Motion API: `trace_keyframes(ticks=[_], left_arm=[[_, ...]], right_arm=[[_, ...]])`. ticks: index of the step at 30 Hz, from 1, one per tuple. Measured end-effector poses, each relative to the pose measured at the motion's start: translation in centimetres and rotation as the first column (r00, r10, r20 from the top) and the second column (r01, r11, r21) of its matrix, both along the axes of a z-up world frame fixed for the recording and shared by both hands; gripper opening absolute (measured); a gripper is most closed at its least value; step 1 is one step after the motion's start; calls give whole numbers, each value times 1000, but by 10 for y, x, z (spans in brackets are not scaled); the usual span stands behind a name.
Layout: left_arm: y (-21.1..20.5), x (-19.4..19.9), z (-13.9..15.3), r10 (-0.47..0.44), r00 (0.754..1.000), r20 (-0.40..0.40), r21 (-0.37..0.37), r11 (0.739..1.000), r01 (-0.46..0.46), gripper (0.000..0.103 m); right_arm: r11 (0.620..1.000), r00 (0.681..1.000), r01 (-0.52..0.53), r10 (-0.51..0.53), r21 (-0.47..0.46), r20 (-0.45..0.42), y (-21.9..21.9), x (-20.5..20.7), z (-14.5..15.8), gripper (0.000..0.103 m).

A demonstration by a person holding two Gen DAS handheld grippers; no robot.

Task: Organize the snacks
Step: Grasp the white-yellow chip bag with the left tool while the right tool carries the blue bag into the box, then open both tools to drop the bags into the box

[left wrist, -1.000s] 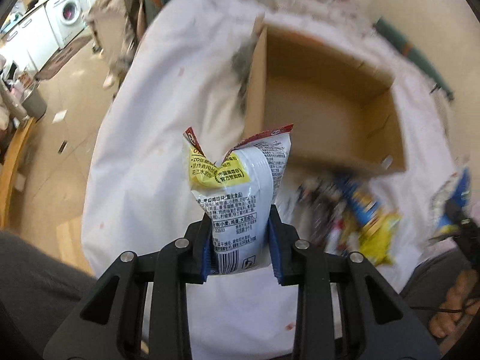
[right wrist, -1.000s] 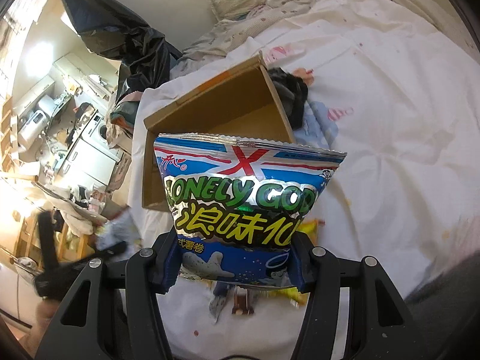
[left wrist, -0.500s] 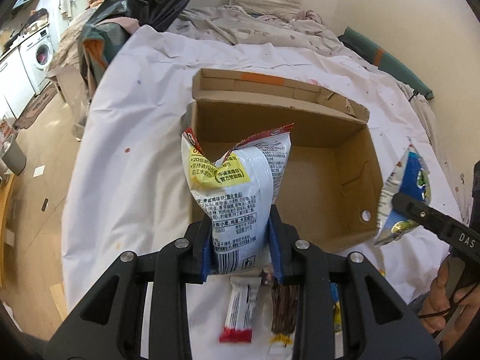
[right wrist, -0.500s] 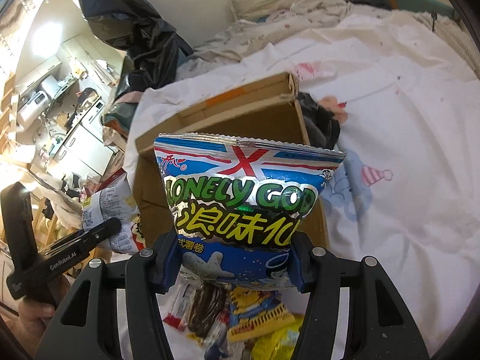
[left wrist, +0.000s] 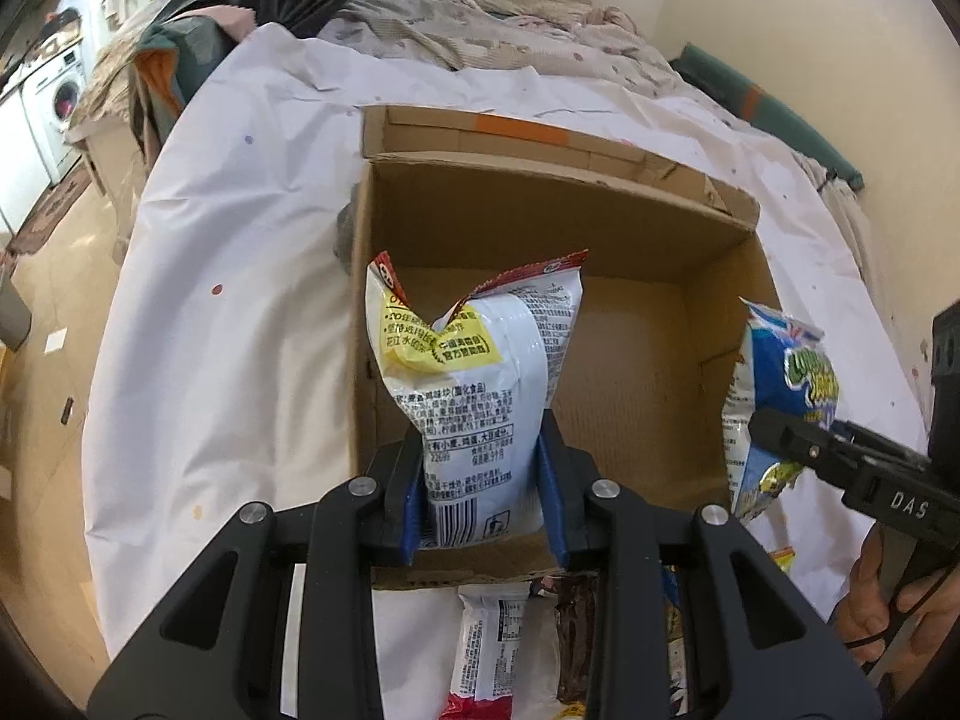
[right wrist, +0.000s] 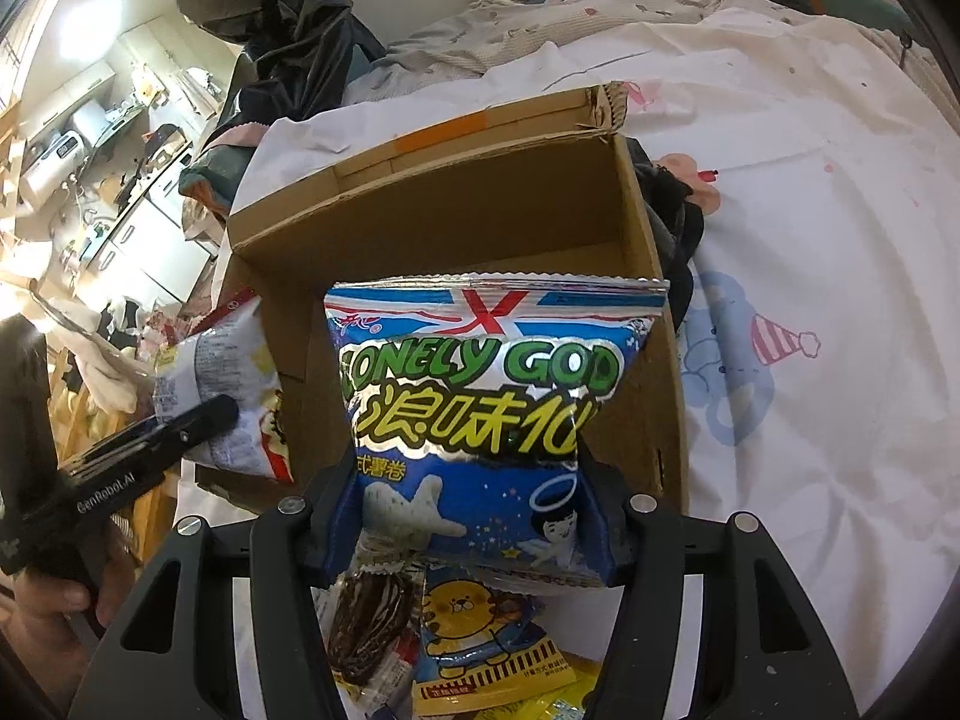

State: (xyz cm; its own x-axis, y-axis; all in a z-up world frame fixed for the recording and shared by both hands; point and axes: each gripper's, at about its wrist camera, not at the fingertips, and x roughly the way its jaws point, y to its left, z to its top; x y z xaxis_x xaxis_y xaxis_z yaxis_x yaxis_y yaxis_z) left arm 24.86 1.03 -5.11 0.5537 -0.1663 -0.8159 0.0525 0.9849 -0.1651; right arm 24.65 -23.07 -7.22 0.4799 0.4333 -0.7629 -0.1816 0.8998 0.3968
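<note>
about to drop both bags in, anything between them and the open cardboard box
Nothing visible does. The cardboard box is open-topped, and its visible floor is bare. The white snack bag and the blue Lonely God bag hang near its front edge.

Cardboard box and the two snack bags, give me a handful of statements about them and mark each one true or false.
1. The left tongs are shut on a white snack bag with a yellow patch. True.
2. The right tongs are open and hold nothing. False: they grip the blue Lonely God bag.
3. The cardboard box is packed full of snacks. False: the inside that shows is bare cardboard.
4. Loose snack packets lie on the white sheet in front of the box. True.
5. The box's lid is taped shut. False: its top is open, one flap standing up at the back.
</note>
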Motion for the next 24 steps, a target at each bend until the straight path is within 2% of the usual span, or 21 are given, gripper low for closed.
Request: trace_keyframes(ticks=[3, 6, 8, 9, 10, 11, 24], left_arm=[[-5, -1, -2, -14, 1000, -5, 5, 1000, 14, 29], [-8, -3, -4, -31, 999, -17, -3, 1000, 31, 33], [-11, -3, -6, -40, 999, -31, -4, 999, 40, 50], [-11, -4, -6, -31, 999, -36, 1, 1000, 31, 72], [-11, -6, -4, -20, 999, -29, 2, 1000, 20, 86], [-10, -9, -2, -11, 1000, -9, 0, 1000, 11, 88], [10, -21, 7, 58, 998, 2, -17, 998, -58, 89]], right_arm=[[1000, 1000, 12, -12, 5, 0, -1, -1, -1, 66], [999, 999, 34, -34, 23, 6, -5, -3, 0, 76], [998, 999, 47, -47, 36, 9, -8, -4, 2, 91], [997, 998, 59, -60, 39, 15, -9, -4, 4, 92], [996, 997, 77, -79, 43, 27, -13, -6, 6, 92], [995, 995, 87, -89, 46, 34, -14, -7, 8, 92], [987, 990, 140, -142, 77, 16, -35, -13, 11, 92]])
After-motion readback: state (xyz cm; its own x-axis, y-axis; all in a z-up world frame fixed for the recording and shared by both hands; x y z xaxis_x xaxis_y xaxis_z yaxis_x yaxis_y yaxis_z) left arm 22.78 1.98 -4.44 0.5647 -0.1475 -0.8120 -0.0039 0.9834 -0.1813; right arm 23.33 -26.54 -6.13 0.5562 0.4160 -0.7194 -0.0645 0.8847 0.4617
